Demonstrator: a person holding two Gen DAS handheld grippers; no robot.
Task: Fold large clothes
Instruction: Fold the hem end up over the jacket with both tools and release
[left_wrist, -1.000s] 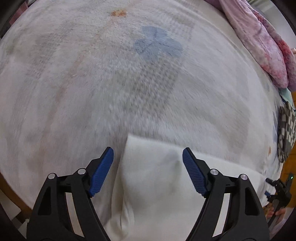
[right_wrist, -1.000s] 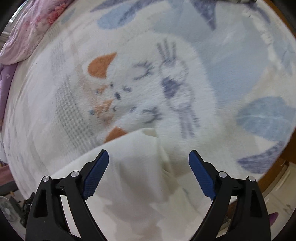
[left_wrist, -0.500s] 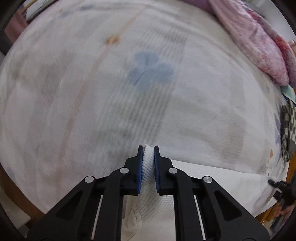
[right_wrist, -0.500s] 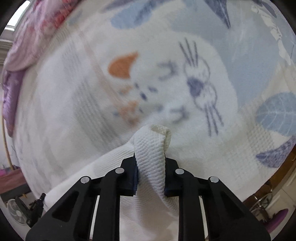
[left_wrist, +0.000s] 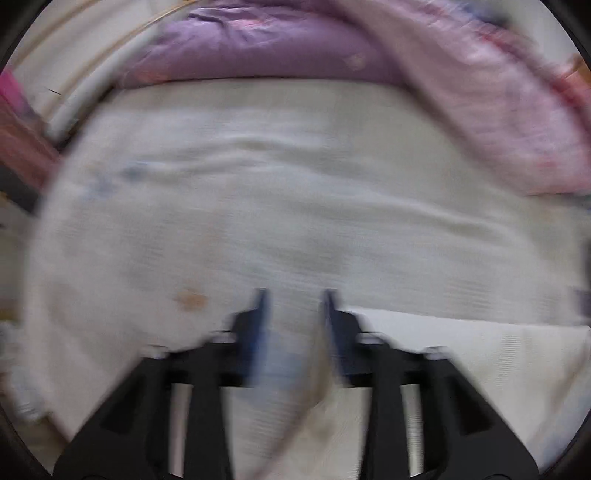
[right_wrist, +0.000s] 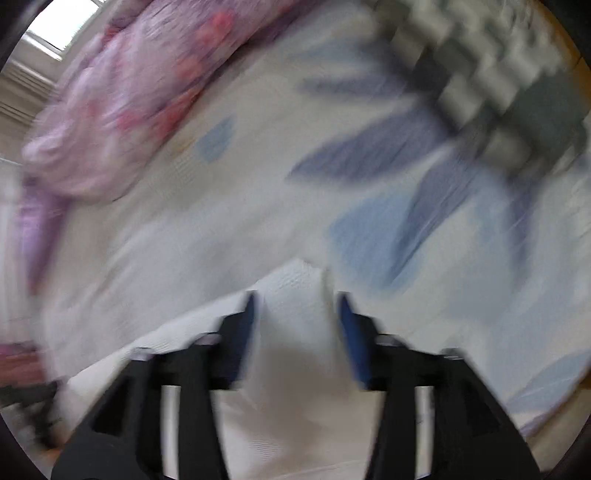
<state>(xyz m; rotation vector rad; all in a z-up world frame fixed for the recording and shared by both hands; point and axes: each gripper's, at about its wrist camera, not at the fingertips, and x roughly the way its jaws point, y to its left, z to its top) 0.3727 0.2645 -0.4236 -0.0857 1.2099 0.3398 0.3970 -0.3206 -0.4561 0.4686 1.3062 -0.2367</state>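
Both views are blurred by motion. A white waffle-textured garment (left_wrist: 480, 369) lies on the bed blanket (left_wrist: 295, 221). My left gripper (left_wrist: 293, 306) points down at the bed and its jaws are opening; a fold of the garment rises beside the right finger, and the pads do not press on it. My right gripper (right_wrist: 295, 306) is also opening. A corner of the white garment (right_wrist: 295, 291) stands loose between its blue pads (right_wrist: 351, 332), with a small gap on either side.
A purple quilt (left_wrist: 258, 48) and a pink flowered quilt (left_wrist: 498, 110) lie across the far end of the bed. The pink flowered quilt (right_wrist: 129, 92) fills the upper left of the right wrist view, and a grey checkered cloth (right_wrist: 498, 74) the upper right. The blanket carries blue leaf prints (right_wrist: 388, 147).
Both grippers closed on the garment's corners half a second ago, then carried them up the bed toward the quilts. Their jaws now stand apart again.
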